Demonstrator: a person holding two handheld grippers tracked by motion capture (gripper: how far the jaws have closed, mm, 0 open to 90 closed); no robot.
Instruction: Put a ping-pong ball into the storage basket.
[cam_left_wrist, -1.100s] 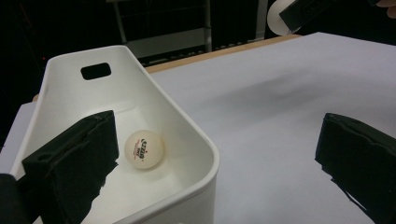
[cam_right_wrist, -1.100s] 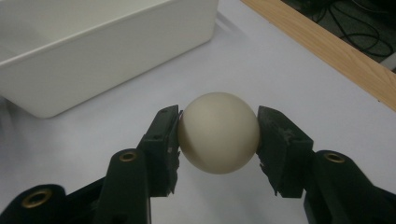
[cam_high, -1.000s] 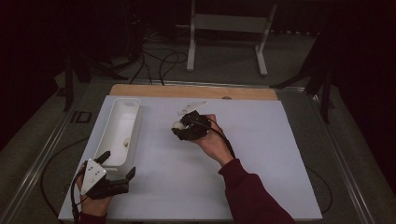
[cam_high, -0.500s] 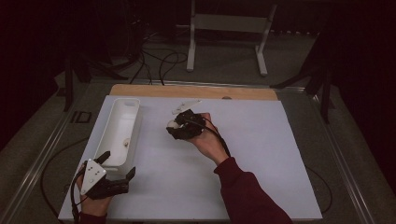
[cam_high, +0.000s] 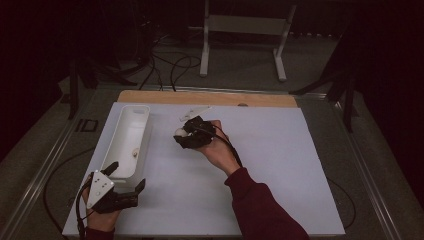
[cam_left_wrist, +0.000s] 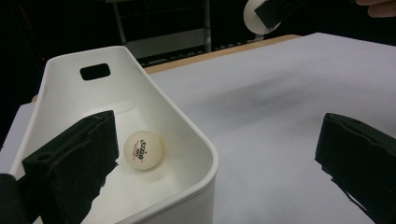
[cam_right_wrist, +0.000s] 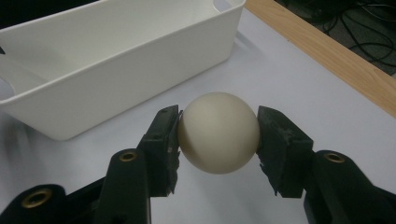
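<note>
A white ping-pong ball (cam_right_wrist: 218, 133) sits pinched between the two black jaws of my right gripper (cam_right_wrist: 218, 140), held above the white table sheet. From above, that right gripper (cam_high: 184, 137) hovers mid-table, a little right of the long white bin (cam_high: 126, 145). A second ball (cam_left_wrist: 143, 149) with a printed mark lies inside the bin (cam_left_wrist: 187, 135); it also shows as a small ball (cam_high: 134, 154) on the bin floor. My left gripper (cam_high: 124, 176) rests near the table's front left corner, jaws wide apart at the bin's near end, nothing between them.
A wooden strip (cam_high: 205, 97) runs along the table's far edge. Beyond it stand a metal frame (cam_high: 242, 37) and loose cables (cam_high: 170, 65) on the floor. The white sheet (cam_high: 280, 165) stretches broad and flat to the right of my right hand.
My right gripper has drifted slightly left toward the bin with the ball still in it. The left gripper has stayed put.
</note>
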